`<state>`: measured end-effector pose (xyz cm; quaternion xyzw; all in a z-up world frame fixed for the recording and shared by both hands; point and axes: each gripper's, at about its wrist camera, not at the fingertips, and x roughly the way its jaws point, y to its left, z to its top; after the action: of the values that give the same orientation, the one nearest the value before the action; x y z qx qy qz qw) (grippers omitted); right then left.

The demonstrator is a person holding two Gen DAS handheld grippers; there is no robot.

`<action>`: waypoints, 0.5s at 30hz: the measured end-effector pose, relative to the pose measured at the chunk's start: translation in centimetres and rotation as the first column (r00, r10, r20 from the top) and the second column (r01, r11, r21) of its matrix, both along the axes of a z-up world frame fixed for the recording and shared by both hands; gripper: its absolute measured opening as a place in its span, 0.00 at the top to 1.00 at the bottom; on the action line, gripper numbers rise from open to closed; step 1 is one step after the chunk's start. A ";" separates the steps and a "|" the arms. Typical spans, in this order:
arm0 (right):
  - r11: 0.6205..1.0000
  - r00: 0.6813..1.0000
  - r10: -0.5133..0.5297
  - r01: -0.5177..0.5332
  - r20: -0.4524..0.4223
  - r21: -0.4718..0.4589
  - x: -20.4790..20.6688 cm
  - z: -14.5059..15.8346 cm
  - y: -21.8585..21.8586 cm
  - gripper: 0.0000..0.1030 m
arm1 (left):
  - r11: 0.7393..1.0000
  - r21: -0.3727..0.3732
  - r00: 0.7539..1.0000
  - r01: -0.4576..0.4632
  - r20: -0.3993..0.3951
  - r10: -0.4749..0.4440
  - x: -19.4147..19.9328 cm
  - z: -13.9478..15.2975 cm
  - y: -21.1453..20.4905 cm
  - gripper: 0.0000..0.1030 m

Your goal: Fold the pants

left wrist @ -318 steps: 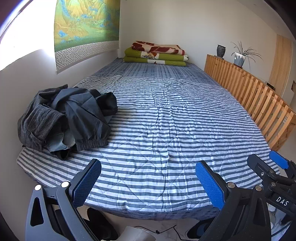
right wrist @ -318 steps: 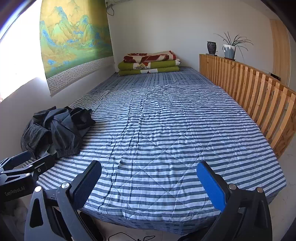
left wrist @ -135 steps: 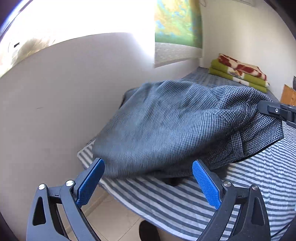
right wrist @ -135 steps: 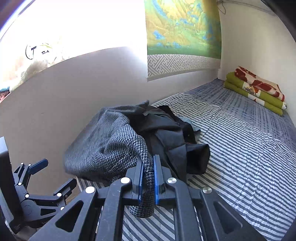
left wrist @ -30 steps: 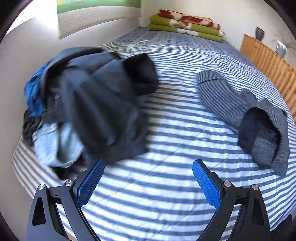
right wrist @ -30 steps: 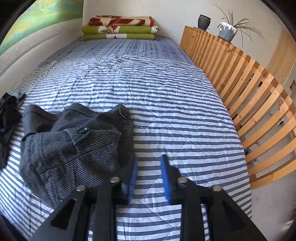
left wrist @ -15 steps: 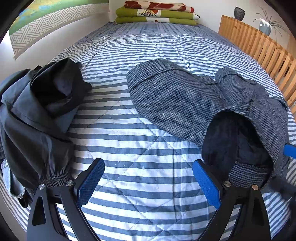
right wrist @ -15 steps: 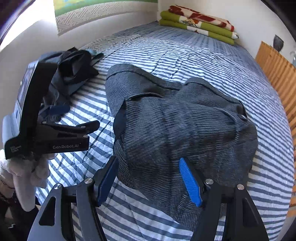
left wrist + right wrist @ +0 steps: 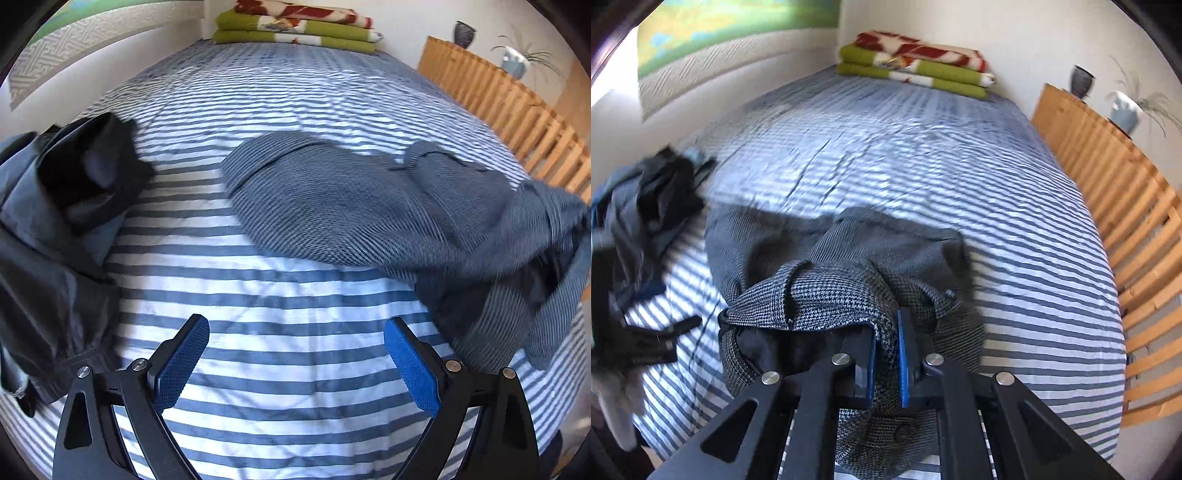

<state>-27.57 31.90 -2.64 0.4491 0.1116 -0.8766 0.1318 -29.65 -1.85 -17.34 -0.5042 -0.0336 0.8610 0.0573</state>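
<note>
Right up close, my right gripper [image 9: 886, 354] has just been closing and is now clamped on the waistband edge of the grey checked pants [image 9: 827, 295], fabric pinched tight between the blue pads, so I'd say I'm at the grab-and-spread-out step, no actual folding yet. My left gripper [image 9: 295, 363] hangs over bare striped sheet with its jaws wide apart and nothing between them. The pants sit in a rumpled heap across the near middle of the bed [image 9: 295, 92], one leg trailing off toward the left. Next I reckon the left one needs to grab the other side of the waistband so I can pull the thing flat. Half a second back my right jaws were still spread around the waistband; now they're biting it, and that end has bunched up and lifted a bit. Further left sits the pile of dark clothes [image 9: 62, 206], same spot as before, and way at the far end the folded blankets [image 9: 295, 26] haven't budged.
</note>
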 end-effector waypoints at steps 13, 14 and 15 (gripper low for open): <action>0.989 0.988 -0.126 0.118 -0.089 -0.088 -2.4 7.9 7.8 0.92 | 0.980 0.049 0.975 0.194 -0.118 -0.188 -3.9 3.7 12.2 0.05; 0.989 0.987 -0.127 0.118 -0.099 -0.086 -2.2 8.4 7.9 0.92 | 0.979 0.035 0.972 0.202 -0.129 -0.196 -4.3 3.8 13.5 0.05; 0.990 0.985 -0.127 0.117 -0.117 -0.083 -1.8 9.0 8.0 0.92 | 0.977 0.022 0.968 0.214 -0.140 -0.209 -4.8 3.8 14.6 0.05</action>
<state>-29.36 39.87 6.38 0.3955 0.0586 -0.9124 0.0876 -34.45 12.77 -13.53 -0.4434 0.0086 0.8818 0.1604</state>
